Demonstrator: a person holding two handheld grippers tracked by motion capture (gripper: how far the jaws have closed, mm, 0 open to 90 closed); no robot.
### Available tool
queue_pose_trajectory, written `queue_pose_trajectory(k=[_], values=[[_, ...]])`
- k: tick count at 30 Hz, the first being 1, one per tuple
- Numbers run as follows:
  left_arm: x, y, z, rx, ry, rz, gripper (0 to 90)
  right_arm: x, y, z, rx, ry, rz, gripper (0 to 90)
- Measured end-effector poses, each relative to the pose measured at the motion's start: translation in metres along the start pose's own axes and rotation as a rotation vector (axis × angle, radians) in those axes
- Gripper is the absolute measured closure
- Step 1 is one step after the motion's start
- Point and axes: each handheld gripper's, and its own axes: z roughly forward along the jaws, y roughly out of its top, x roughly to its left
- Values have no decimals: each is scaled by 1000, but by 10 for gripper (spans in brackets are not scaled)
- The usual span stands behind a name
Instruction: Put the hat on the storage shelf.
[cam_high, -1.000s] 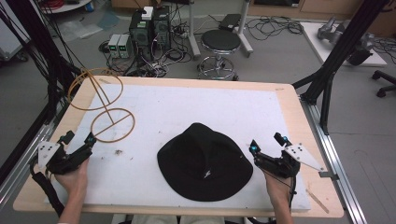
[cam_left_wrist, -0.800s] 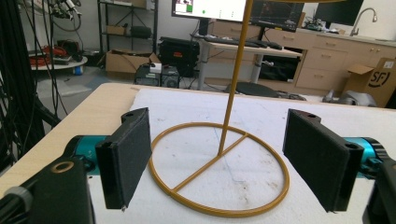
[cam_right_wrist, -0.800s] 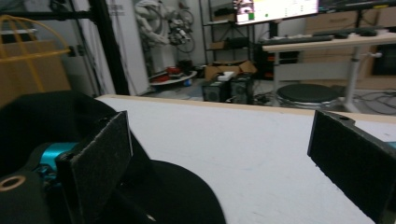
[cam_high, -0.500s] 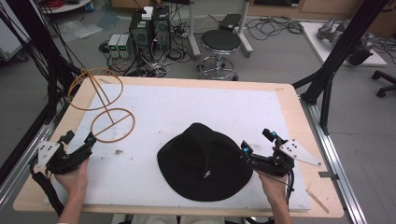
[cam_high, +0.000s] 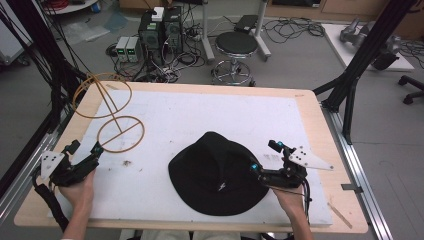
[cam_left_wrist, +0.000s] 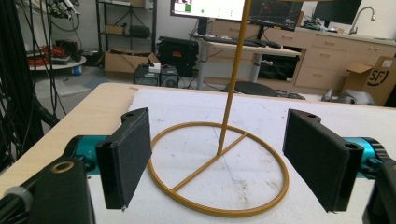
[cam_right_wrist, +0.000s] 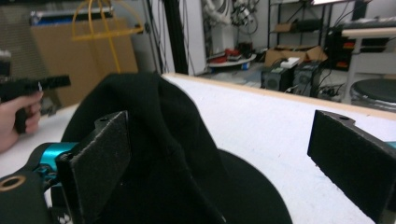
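The black hat (cam_high: 218, 172) sits brim-down on the white mat (cam_high: 200, 120), at the near middle of the table, crown peaked upward. Right at its brim edge on the person's right side is the right gripper (cam_high: 265, 157), jaws spread wide, low over the mat. In the right gripper view the hat (cam_right_wrist: 163, 154) bulks up just ahead, its crown rising between the two black pads and nearer to the left one (cam_right_wrist: 95, 168); whether that pad is touching the fabric is hard to call from here. The other pad stands well clear over bare mat.

Over on the near left edge, the left gripper (cam_high: 85, 152) is held by the left hand (cam_high: 77, 187), also wide open, gripping nothing. Its jaws point at the gold wire stand (cam_high: 117, 120) just beyond. The left gripper view looks straight at the stand's ring base (cam_left_wrist: 219, 170) lying flat on the mat, the thin upright rod (cam_left_wrist: 233, 79) rising from the crossbar, framed between the open pads.

Farther back, past the table edge, a round stool (cam_high: 238, 47) and computer boxes (cam_high: 162, 30) stand on the floor among tangled cables.
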Motion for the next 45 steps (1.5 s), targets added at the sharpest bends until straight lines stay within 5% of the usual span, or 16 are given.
queue_pose_trajectory(k=[12, 26, 45], values=[[-2, 0, 0, 1, -7, 10, 242, -10, -16, 18, 186, 57, -84, 56], [-3, 0, 0, -2, -10, 7, 242, -8, -30, 32, 287, 85, -132, 63], [-3, 0, 0, -2, -10, 8, 242, -7, -29, 31, 295, 201, -130, 442]])
